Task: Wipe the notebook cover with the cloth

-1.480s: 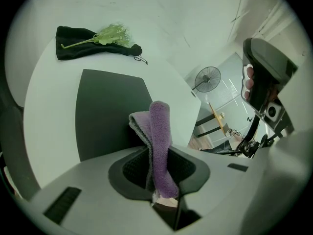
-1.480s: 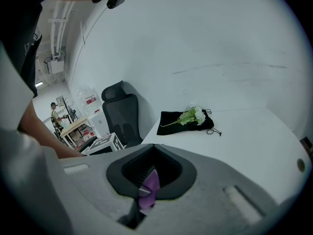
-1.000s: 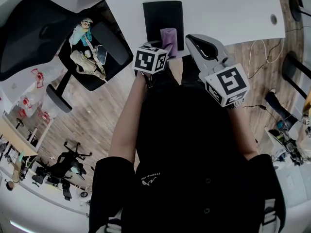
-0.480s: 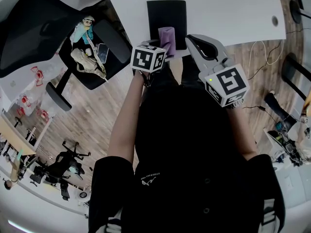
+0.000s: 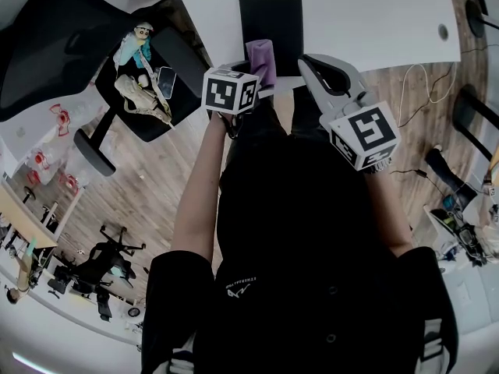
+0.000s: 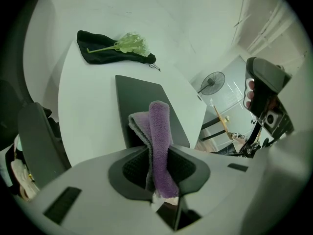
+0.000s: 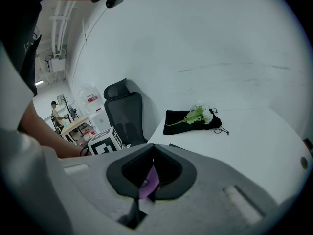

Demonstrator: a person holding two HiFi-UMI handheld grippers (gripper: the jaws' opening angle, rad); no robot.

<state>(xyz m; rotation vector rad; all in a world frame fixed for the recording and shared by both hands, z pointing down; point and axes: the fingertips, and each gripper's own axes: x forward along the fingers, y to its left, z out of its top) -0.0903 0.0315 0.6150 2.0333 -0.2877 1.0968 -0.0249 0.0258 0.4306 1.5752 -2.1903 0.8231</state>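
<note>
A dark notebook [image 5: 270, 18] lies flat near the front edge of the white table [image 5: 374, 22]. My left gripper [image 5: 249, 80] is shut on a folded purple cloth [image 5: 261, 57], whose free end stands over the notebook's near edge. In the left gripper view the cloth [image 6: 159, 131] sticks up from the left gripper [image 6: 156, 168], with the notebook [image 6: 139, 102] just behind it. My right gripper [image 5: 309, 63] hovers to the right of the cloth, apart from it, jaws together and holding nothing. In the right gripper view a purple scrap of cloth [image 7: 149, 182] shows at the right gripper [image 7: 152, 173].
A black bag with a green flower sprig [image 6: 115, 48] lies at the table's far side. A black office chair [image 5: 156, 68] with a doll and a bag on its seat stands at the left. Cables [image 5: 421, 84] trail over the wooden floor at the right.
My left gripper has carried the cloth a little forward, so its end now reaches over the notebook's near edge. The right gripper has stayed almost where it was.
</note>
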